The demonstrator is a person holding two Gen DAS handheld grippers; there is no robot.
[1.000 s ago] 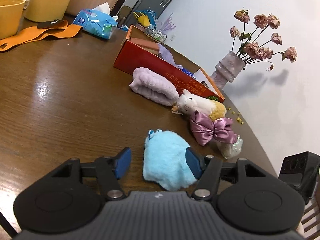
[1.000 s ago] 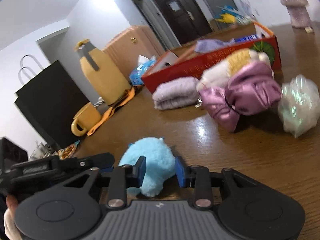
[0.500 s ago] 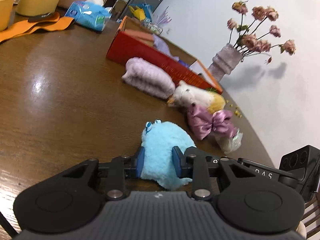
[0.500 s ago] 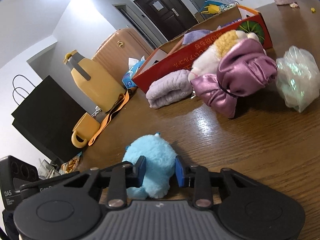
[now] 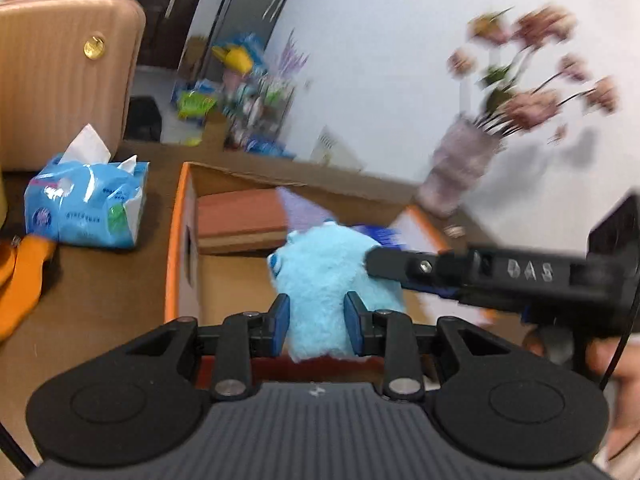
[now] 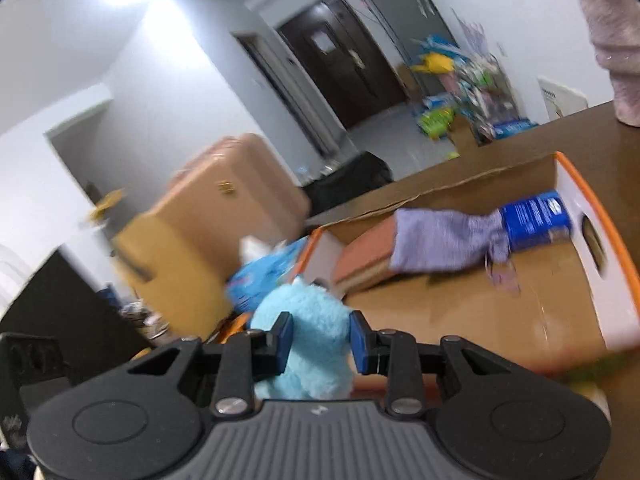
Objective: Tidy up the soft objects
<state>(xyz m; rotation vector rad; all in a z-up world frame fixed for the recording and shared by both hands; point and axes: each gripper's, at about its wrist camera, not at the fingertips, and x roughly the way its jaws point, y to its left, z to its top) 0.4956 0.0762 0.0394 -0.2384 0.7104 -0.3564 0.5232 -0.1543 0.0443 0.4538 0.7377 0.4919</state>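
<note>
Blue fluff: the plush toy (image 5: 328, 280) is a pale blue, furry lump, squeezed from two sides at once and lifted off the table.
Left gripper (image 5: 316, 330): its blue pads are pressed into the toy's lower part, pinching it.
Right gripper (image 6: 320, 342): also clamped on the toy, pads sunk into the fur; in the left view its fingers cross in from the right and meet the toy's upper side.
Where the toy is: in the air over the near edge of the cardboard box (image 6: 600, 264), above its open brown floor, not yet resting on anything as far as I can tell.
Box contents: a purple cloth (image 6: 444, 240), a blue packet (image 6: 536, 220) at its end, and a reddish flat piece (image 5: 240, 218) along the far side; the near floor looks bare.
Nearby: a tissue pack (image 5: 84, 210) sits just left of the box, a vase of flowers (image 5: 460, 168) beyond it; both blurred.
Step in hand: carrying the toy into the box, likely the middle of the putting-away.
Next move: probably lower it onto the bare floor, then spread both grippers so neither drags the fur back out.
Risk: one side letting go first could tip the toy over the rim.
</note>
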